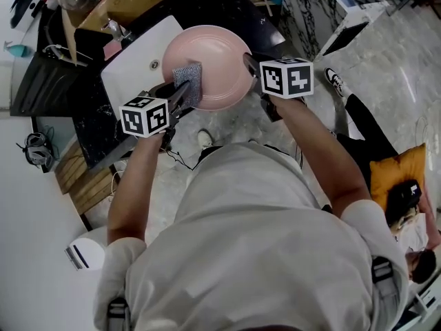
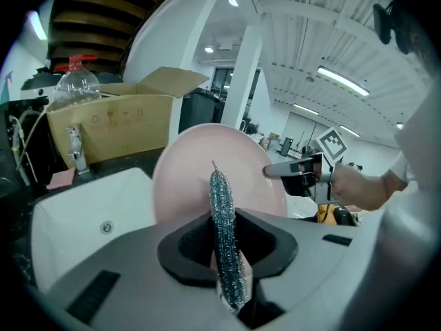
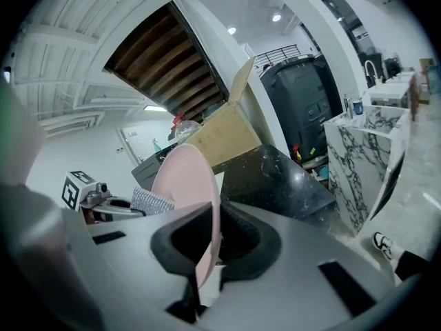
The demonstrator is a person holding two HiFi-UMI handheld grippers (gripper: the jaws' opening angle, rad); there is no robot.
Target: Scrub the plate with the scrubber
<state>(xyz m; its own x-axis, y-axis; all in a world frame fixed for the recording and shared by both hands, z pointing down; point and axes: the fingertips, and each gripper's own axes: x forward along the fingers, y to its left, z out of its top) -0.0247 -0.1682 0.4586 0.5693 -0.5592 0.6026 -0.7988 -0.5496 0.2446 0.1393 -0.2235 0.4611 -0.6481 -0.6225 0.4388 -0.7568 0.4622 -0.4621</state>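
Scrubbing was in hand: at upper centre, the right tongs [image 1: 250, 63] clamped the rim of the round pink plate [image 1: 213, 57]; the left tongs [image 1: 180, 94] gripped the silvery mesh scrubber [image 1: 187, 81] at its face. The next move probably called for pressed strokes.

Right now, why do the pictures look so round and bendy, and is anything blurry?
Left gripper view: fisheye bends the ceiling, corners go black, the scrubber looks sharp. Right gripper view: same bulge, the pink plate has a soft near edge. Head view: wide too, but sharp.

A white sink [image 1: 131, 74] sits in a black counter [image 3: 275, 178], a cardboard box [image 2: 117, 126] just beyond it.
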